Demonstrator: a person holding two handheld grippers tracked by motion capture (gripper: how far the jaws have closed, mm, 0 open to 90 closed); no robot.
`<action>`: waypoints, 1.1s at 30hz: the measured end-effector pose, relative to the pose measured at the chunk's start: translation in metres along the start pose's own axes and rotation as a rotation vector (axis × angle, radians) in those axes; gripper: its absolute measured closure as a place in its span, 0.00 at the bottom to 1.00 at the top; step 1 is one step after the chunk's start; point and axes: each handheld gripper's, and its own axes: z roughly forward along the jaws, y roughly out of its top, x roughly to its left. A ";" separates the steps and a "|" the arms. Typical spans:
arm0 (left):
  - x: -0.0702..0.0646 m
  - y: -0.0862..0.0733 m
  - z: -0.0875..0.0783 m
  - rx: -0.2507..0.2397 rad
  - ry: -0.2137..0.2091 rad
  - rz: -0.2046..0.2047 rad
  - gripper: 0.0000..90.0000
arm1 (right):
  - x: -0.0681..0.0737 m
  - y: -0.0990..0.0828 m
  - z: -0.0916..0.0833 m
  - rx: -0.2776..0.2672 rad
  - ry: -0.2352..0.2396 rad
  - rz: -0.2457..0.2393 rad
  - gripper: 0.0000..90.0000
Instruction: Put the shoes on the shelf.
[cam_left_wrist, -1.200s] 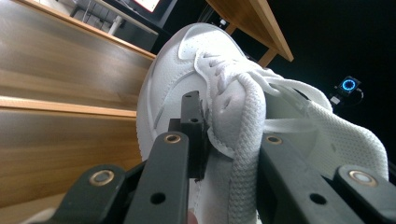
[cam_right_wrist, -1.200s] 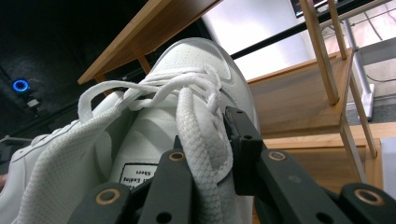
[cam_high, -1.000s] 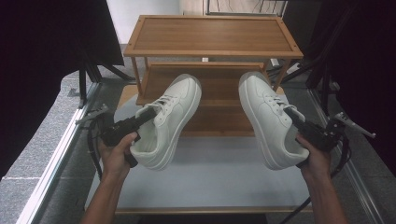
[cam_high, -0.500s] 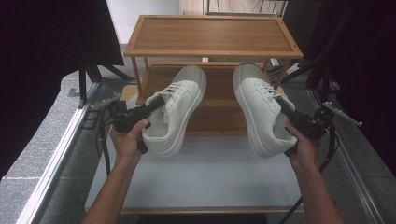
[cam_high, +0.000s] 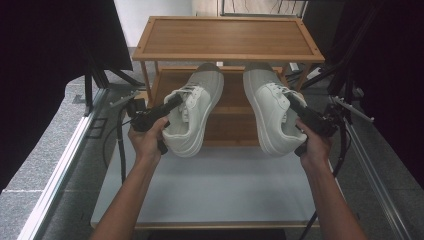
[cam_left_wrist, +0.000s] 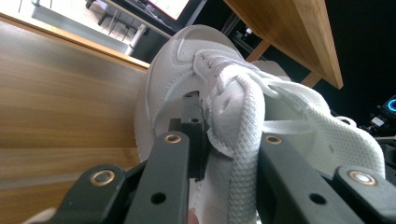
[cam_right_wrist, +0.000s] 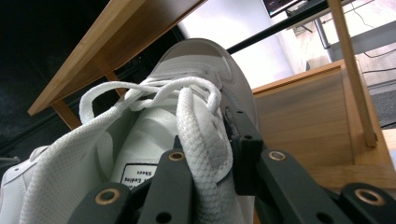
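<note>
White shoes, left and right, are hanging toes-in at the rack's lower shelf front edge, each gripper clamping a collar; keeping grips firm, soles level, toes clearing the top shelf.

High view looks down from above the bench, each hand-held gripper view sits very close behind its shoe, all see the wooden rack.
</note>
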 end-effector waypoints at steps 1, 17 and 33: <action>0.000 0.001 0.001 -0.001 -0.002 0.000 0.89 | 0.000 0.000 0.001 0.000 0.000 0.000 0.90; -0.004 0.009 0.024 -0.020 0.022 -0.010 0.89 | 0.009 0.001 0.026 -0.003 -0.068 0.015 0.90; 0.004 0.013 0.046 -0.046 0.082 -0.034 0.89 | 0.016 0.009 0.052 0.017 -0.115 -0.027 0.89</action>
